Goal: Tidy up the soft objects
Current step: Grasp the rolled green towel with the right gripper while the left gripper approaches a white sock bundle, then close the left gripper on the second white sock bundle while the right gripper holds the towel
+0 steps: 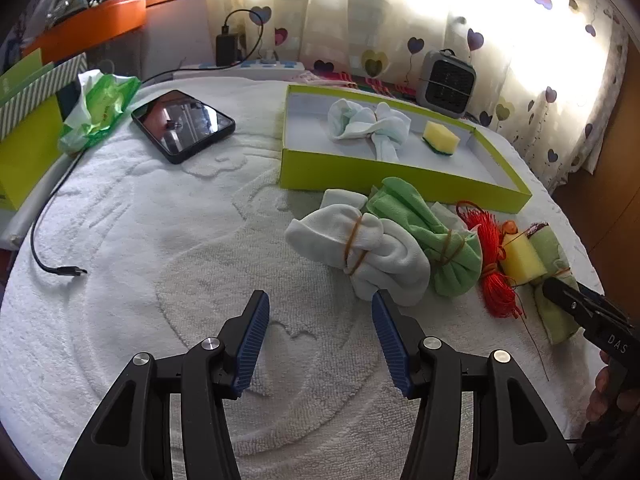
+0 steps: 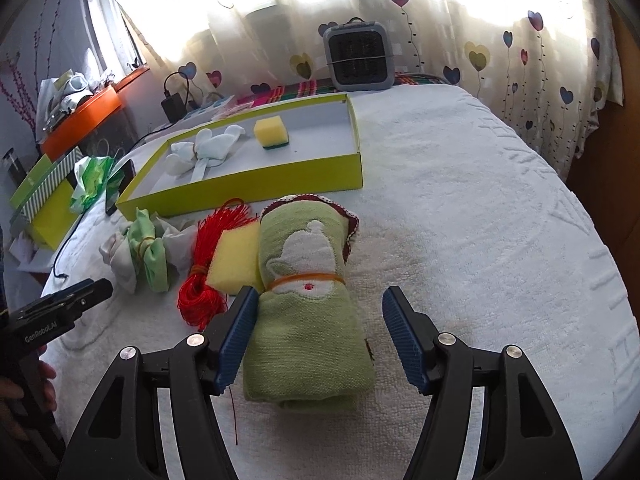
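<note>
A lime-green tray (image 1: 400,174) (image 2: 256,186) on the white towel holds a knotted white cloth (image 1: 370,126) (image 2: 204,148) and a yellow sponge (image 1: 441,137) (image 2: 271,132). In front of it lie a white sock bundle (image 1: 360,254), a green cloth bundle (image 1: 436,236) (image 2: 150,256), a red cord hank (image 1: 494,268) (image 2: 202,276), a second yellow sponge (image 1: 522,258) (image 2: 236,258) and a rolled green towel (image 2: 304,316) (image 1: 556,316). My left gripper (image 1: 318,340) is open, just short of the white sock bundle. My right gripper (image 2: 320,336) is open, its jaws on either side of the rolled green towel.
A phone (image 1: 182,124), a green wipes pack (image 1: 100,108), a black cable (image 1: 52,236) and a green box (image 1: 24,136) lie at the left. A small grey heater (image 2: 356,58) stands by the heart-pattern curtain at the back.
</note>
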`<state>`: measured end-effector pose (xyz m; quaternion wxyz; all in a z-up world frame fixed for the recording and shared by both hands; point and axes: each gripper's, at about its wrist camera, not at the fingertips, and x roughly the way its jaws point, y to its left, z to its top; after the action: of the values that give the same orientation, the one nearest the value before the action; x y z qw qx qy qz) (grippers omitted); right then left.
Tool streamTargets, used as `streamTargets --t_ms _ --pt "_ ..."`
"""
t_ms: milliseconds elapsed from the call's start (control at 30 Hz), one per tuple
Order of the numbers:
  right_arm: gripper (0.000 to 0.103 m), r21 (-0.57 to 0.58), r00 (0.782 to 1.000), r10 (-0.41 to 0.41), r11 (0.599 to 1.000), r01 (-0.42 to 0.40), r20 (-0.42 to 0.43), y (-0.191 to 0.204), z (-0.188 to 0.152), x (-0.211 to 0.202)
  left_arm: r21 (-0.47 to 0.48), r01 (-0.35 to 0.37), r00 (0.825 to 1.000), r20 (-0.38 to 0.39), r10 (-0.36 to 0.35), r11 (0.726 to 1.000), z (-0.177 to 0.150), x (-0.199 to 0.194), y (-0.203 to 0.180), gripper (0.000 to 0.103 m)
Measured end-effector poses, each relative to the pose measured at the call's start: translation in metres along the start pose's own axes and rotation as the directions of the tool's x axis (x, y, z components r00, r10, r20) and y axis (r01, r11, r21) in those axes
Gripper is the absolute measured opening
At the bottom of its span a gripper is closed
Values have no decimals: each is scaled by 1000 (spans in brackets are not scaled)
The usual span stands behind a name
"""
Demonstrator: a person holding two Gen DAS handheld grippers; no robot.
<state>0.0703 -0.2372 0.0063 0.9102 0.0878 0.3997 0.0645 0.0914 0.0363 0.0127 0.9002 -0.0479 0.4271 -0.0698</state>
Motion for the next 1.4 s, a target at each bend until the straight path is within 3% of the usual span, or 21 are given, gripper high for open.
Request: streamTargets --t_ms 133,200,300,633,733,867,1400 --pt "61 -4 1000 19 1000 -20 -2 0 0 1 5 21 1000 2 -21 1000 2 0 -6 53" --pt "50 -9 999 37 999 -37 -1 0 0 0 5 34 999 2 -34 999 4 0 -9 53" --pt "43 -22 999 50 999 -50 2 2 0 0 6 44 999 0 -44 999 7 1 -15 53" --pt "41 -31 998 67 997 -67 4 1 0 -1 6 59 998 -5 -59 998 17 5 -36 57" --pt "41 -29 997 73 997 -72 3 0 0 -1 12 19 1000 -22 -19 1000 17 11 -41 57" --pt "41 -23 997 80 997 -80 1 -2 0 -1 46 -95 995 -17 96 994 16 12 -38 57" --pt "41 -26 997 80 996 -80 -1 -2 0 -1 16 -146 989 21 146 989 4 -18 2 57"
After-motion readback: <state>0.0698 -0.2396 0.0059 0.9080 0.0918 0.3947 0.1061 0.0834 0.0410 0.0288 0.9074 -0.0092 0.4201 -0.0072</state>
